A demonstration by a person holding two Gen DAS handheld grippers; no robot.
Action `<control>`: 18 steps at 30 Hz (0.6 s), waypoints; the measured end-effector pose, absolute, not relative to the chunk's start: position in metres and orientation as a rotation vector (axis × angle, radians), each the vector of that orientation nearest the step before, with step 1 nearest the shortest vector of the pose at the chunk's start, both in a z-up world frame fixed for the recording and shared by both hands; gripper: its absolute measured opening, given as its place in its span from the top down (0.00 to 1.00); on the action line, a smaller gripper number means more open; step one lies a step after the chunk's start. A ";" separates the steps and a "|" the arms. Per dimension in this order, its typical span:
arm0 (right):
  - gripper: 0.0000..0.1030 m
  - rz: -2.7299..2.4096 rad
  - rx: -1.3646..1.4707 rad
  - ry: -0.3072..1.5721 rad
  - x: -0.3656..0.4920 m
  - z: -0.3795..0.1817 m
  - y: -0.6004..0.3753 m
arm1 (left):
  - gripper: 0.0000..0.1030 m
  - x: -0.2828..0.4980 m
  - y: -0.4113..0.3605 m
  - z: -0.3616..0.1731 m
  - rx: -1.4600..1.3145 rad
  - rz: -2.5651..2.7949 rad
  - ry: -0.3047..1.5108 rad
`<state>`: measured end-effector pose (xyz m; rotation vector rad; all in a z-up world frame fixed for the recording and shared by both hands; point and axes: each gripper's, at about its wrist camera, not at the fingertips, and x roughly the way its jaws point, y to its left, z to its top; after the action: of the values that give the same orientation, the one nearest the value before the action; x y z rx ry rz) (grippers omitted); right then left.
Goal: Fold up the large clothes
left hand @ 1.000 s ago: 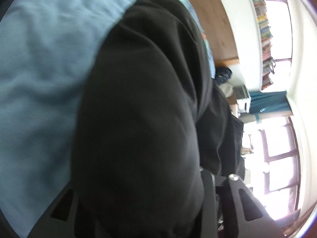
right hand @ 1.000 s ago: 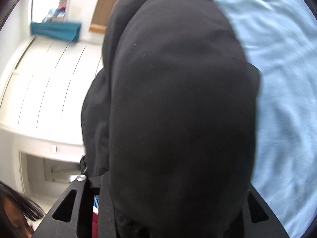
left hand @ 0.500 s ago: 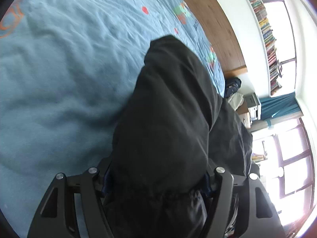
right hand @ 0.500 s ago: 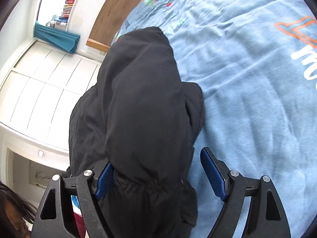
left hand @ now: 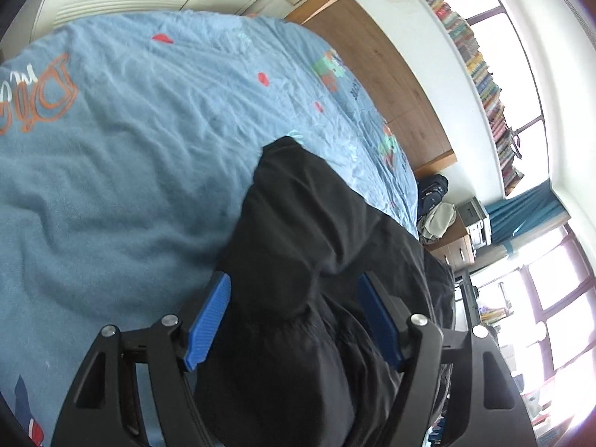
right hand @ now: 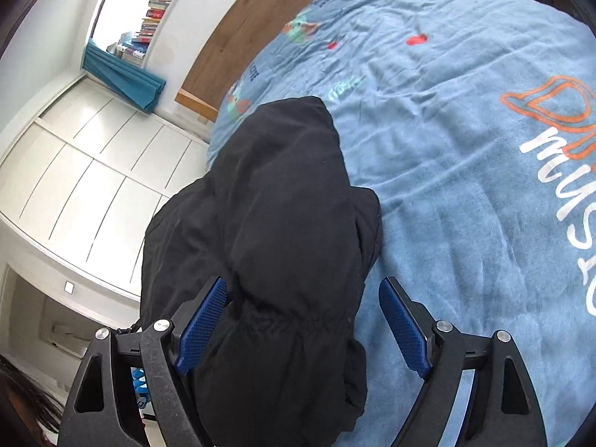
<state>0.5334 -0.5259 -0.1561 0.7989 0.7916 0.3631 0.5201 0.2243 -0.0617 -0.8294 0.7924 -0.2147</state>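
Note:
A black garment [left hand: 298,205] lies bunched along the edge of a blue printed bed cover [left hand: 111,186], its elastic hem towards the cameras. My left gripper [left hand: 294,283] hovers over that hem, jaws opening. The cloth lies between the blue pads [left hand: 208,320], and neither pad presses on it. In the right wrist view the same black garment [right hand: 283,186] lies on the bed cover [right hand: 465,186]. My right gripper [right hand: 303,283] straddles its gathered hem with jaws opening. Its left pad [right hand: 201,324] is beside the cloth and the other pad stands clear over the cover.
A wooden headboard [left hand: 391,85] stands behind the bed, with a bookshelf [left hand: 480,74] above it. A dark bag and pale clothes [left hand: 434,201] sit beside the bed near bright windows. White wardrobe doors [right hand: 85,171] and a teal curtain [right hand: 123,78] show left. A person's hair [right hand: 22,402] is at the lower left.
Both grippers let go of the black garment and drew back from it. The cloth dropped onto the bed cover, and the blue pads now stand apart.

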 end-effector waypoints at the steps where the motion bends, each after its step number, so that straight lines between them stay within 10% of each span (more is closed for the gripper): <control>1: 0.19 0.364 0.790 0.789 0.530 -0.154 -0.524 | 0.32 0.515 0.220 -0.057 -0.818 -0.218 0.789; 18: 0.14 0.306 0.545 0.745 0.413 -0.060 -0.452 | 0.32 0.375 0.148 0.015 -0.463 -0.225 0.792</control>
<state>0.4131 -0.4522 -0.0602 0.5448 0.7449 0.3062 0.3752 0.1481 0.0148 -0.4635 0.7917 -0.2247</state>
